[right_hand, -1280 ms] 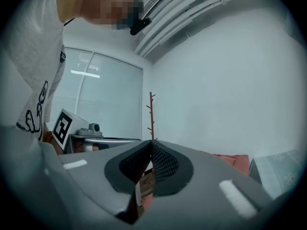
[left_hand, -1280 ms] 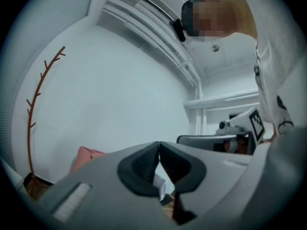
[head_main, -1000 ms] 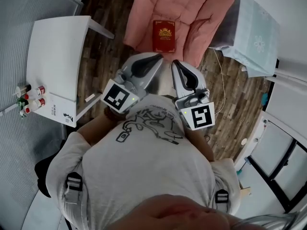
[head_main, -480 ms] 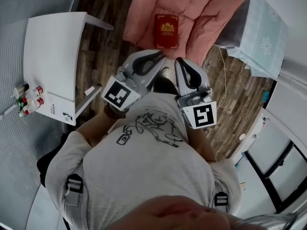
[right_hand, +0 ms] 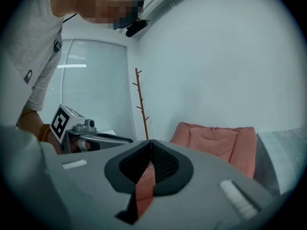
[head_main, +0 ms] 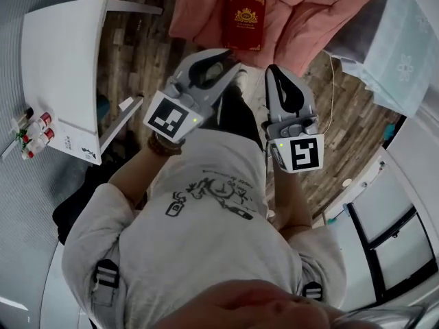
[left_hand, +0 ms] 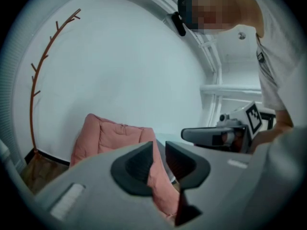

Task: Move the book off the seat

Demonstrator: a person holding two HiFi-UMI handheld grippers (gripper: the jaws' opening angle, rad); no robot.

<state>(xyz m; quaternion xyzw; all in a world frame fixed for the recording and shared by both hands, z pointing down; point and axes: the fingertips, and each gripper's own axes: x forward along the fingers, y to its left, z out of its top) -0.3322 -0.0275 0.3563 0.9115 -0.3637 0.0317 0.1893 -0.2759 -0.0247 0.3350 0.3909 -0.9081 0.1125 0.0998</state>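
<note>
A red book with a gold crest lies flat on the pink cushioned seat at the top of the head view. Both grippers are held in front of the person's chest, short of the seat and apart from the book. The jaws of my left gripper are opening, with a narrow gap and nothing between them; in the left gripper view only the seat's pink cushion shows beyond the gap. My right gripper is shut and empty, its pads meeting. The book is hidden in both gripper views.
A white table stands at the left with small bottles on its near end. A pale blue covered table flanks the seat on the right. A bare branch-like coat stand rises by the wall. The floor is wooden.
The person and both grippers have moved forward towards the seat, so the book sits nearer the grippers. The left jaws have parted slightly. The right jaws stay shut.
</note>
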